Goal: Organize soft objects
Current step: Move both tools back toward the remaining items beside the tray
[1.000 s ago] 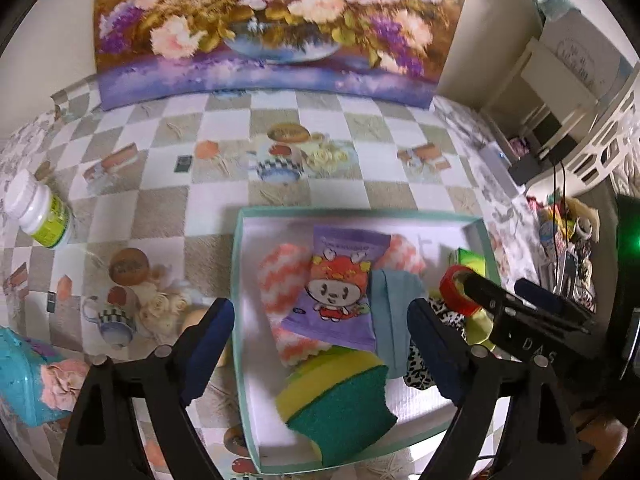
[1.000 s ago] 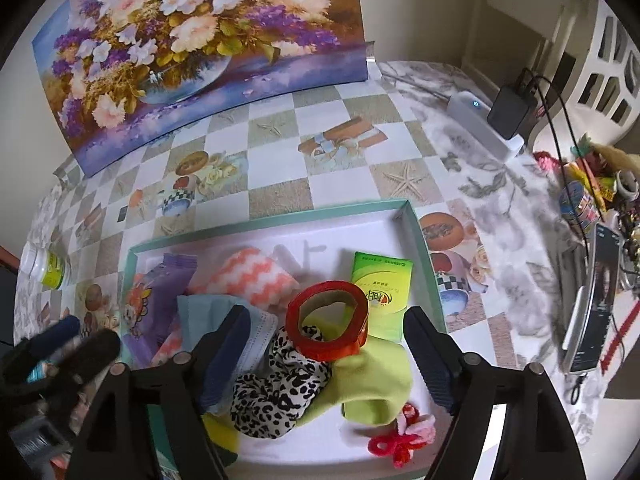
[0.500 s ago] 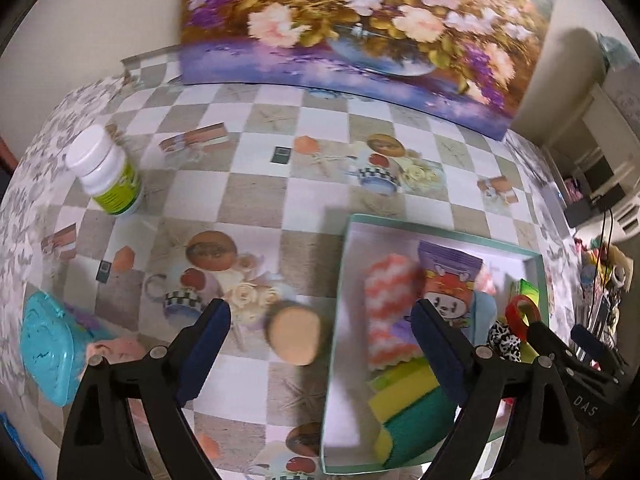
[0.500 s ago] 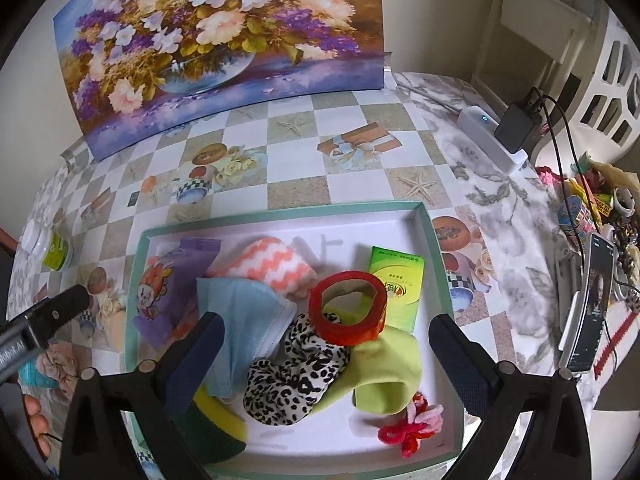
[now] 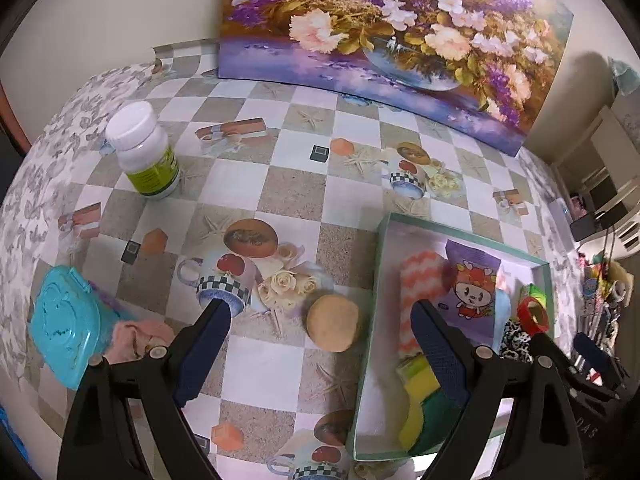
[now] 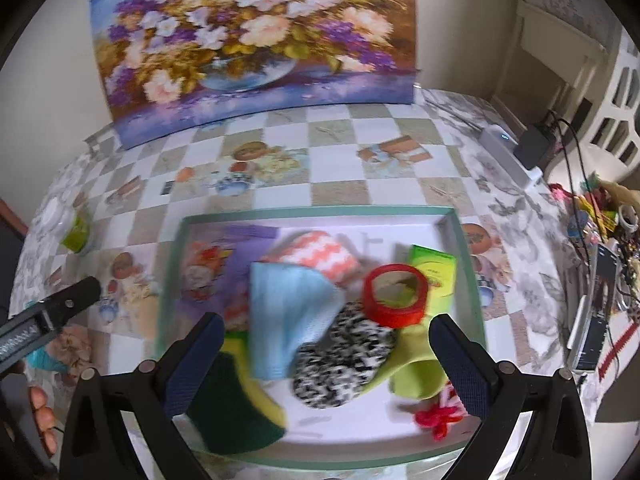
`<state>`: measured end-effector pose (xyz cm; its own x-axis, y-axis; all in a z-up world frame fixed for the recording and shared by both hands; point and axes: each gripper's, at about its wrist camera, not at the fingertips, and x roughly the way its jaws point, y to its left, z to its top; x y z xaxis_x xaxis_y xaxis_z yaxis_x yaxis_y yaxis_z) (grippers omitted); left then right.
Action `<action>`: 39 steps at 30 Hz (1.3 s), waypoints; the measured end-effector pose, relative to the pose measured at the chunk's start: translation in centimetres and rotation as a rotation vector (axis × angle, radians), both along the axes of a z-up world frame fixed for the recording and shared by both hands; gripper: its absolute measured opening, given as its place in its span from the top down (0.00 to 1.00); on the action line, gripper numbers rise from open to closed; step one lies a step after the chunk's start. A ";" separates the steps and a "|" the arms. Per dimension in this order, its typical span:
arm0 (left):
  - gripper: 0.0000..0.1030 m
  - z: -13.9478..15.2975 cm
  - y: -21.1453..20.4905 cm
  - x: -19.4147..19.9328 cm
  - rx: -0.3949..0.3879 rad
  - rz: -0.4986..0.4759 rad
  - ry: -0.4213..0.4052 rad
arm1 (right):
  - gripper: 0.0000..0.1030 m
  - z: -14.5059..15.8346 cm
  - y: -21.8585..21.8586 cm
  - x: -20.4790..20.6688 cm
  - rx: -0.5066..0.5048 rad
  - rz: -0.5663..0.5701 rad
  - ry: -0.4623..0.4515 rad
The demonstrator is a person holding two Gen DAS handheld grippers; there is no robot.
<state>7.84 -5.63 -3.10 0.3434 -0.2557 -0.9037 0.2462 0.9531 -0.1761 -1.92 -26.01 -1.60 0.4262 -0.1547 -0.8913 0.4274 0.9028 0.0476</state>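
A teal-rimmed white tray (image 5: 380, 264) (image 6: 466, 248) holds several soft things: a yellow-green sponge (image 5: 420, 412) (image 6: 232, 404), a coral zigzag cloth (image 5: 420, 300) (image 6: 320, 256), a purple cartoon pouch (image 5: 472, 288), a blue cloth (image 6: 288, 304), a leopard scrunchie (image 6: 344, 356), a lime cloth (image 6: 416, 368) and red tape (image 6: 394, 292). A tan round puff (image 5: 334, 322) lies on the table left of the tray. My left gripper (image 5: 320, 354) is open and empty above the puff. My right gripper (image 6: 326, 360) is open and empty over the tray.
A white bottle (image 5: 144, 152) stands at the far left. A turquoise case (image 5: 64, 320) and a pink cloth (image 5: 136, 336) lie at the near left. A flower painting (image 5: 392, 36) leans on the back wall. Clutter and cables (image 6: 592, 240) crowd the right side.
My left gripper has swung left, from over the tray to over the tan puff on the table. My right gripper stays open and has shifted a little left over the tray.
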 end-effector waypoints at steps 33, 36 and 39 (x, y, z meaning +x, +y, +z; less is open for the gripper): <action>0.00 -3.4 10.7 -2.3 0.074 0.299 0.091 | 0.00 -2.2 9.6 1.5 0.067 0.200 0.089; 0.03 -4.0 11.0 -2.2 0.091 0.315 0.101 | 0.00 -2.2 10.1 1.8 0.067 0.223 0.079; 0.08 -4.3 11.4 -2.1 0.096 0.336 0.107 | 0.00 -2.4 10.5 2.5 0.083 0.266 0.063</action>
